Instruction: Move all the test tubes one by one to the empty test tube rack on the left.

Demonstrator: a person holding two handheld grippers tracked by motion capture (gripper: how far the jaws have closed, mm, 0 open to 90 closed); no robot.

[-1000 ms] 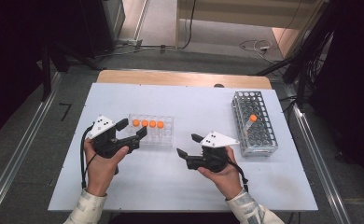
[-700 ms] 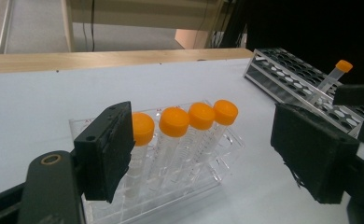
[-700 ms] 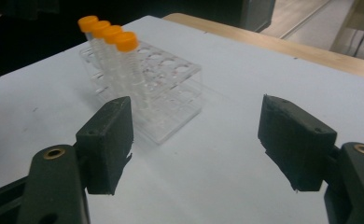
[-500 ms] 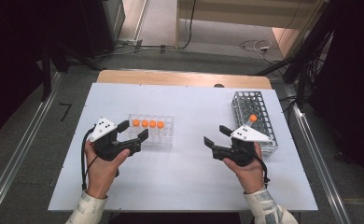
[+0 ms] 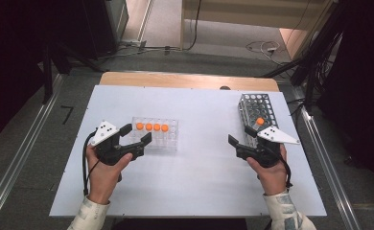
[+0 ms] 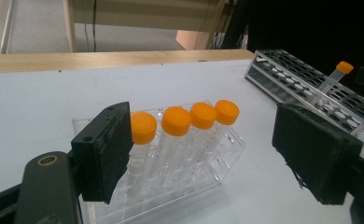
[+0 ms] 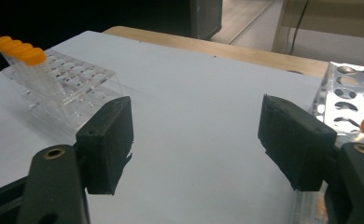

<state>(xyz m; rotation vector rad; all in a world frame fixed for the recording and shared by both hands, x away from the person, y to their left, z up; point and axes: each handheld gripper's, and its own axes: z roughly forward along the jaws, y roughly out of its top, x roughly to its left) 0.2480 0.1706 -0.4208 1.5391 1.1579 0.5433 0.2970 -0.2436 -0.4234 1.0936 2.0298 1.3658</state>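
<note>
Four orange-capped clear plastic tubes (image 5: 151, 127) wait in the clear plastic rack (image 5: 168, 142) by the wide-open, empty left tongs (image 5: 138, 135), w/ one already in the metal wire rack (image 5: 257, 111) by the open, empty right tongs (image 5: 240, 135).

You are working at a flat white rectangular table top (image 5: 194, 110) with a strip of pale wood (image 5: 185, 80) along its far edge. Directly on it, towards your left, stands a clear plastic tube rack (image 5: 168, 141) carrying four orange-capped tubes (image 5: 151, 127); well apart, by the far right edge, stands a grey metal grid rack (image 5: 258, 108) holding one orange-capped tube (image 5: 259, 121)
</note>
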